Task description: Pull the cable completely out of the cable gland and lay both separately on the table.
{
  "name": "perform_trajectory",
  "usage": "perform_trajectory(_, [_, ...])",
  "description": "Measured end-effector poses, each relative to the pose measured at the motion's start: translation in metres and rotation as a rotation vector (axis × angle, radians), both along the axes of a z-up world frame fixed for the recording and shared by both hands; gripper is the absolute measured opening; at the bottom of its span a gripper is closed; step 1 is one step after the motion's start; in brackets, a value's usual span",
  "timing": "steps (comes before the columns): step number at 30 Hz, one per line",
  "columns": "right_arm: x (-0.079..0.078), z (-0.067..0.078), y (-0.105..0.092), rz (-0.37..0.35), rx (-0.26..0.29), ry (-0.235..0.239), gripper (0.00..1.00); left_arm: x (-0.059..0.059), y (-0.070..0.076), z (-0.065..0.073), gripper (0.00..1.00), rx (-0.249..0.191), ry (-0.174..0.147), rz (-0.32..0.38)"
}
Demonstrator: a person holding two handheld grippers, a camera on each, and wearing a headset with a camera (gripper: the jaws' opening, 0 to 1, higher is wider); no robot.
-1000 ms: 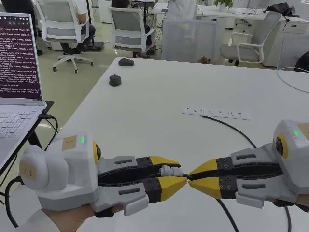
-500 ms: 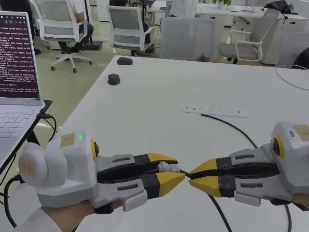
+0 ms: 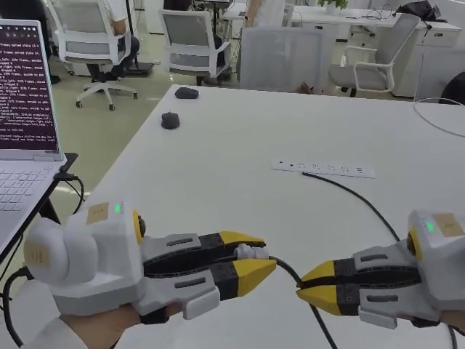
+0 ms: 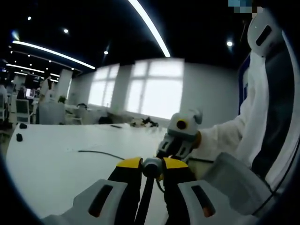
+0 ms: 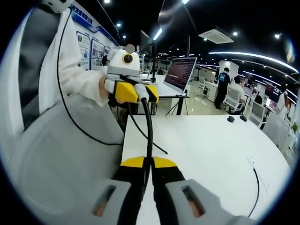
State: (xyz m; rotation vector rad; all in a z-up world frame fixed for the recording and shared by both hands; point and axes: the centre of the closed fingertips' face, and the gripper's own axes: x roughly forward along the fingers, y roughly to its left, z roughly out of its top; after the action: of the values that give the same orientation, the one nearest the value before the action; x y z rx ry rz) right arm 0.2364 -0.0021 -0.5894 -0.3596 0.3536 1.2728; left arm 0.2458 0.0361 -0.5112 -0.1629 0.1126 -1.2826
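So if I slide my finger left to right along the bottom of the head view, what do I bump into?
Grey-and-yellow left gripper, shut on the small white cable gland → thin black cable → grey-and-yellow right gripper, shut on that cable.

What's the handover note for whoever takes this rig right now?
Left hand-held gripper: shut on the gland.
Right hand-held gripper: shut on the cable, a short way from the gland.
Cable: threaded through the gland, with a short bowed stretch between the two grippers and the rest trailing down past the right one.
Done: both parts gripped, one per gripper.
Left: pull the cable fully out, then lay gland and cable apart on the table.
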Motion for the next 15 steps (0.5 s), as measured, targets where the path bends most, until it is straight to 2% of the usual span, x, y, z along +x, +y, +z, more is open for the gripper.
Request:
perform_trajectory(7, [0.002,-0.03,-0.022,-0.058,-0.061,0.05,0.02,0.002,0.001,0.003,0.17,-0.019,0.016,0.015])
perform_trajectory(11, [0.0,-0.039,-0.027,-0.065,-0.076,0.067,0.03,0.001,0.0,0.002,0.17,-0.016,0.022,0.013])
perform_trajectory(15, [-0.001,-0.041,-0.026,-0.067,-0.075,0.077,0.03,-0.001,-0.002,0.0,0.17,-0.005,0.022,0.006])
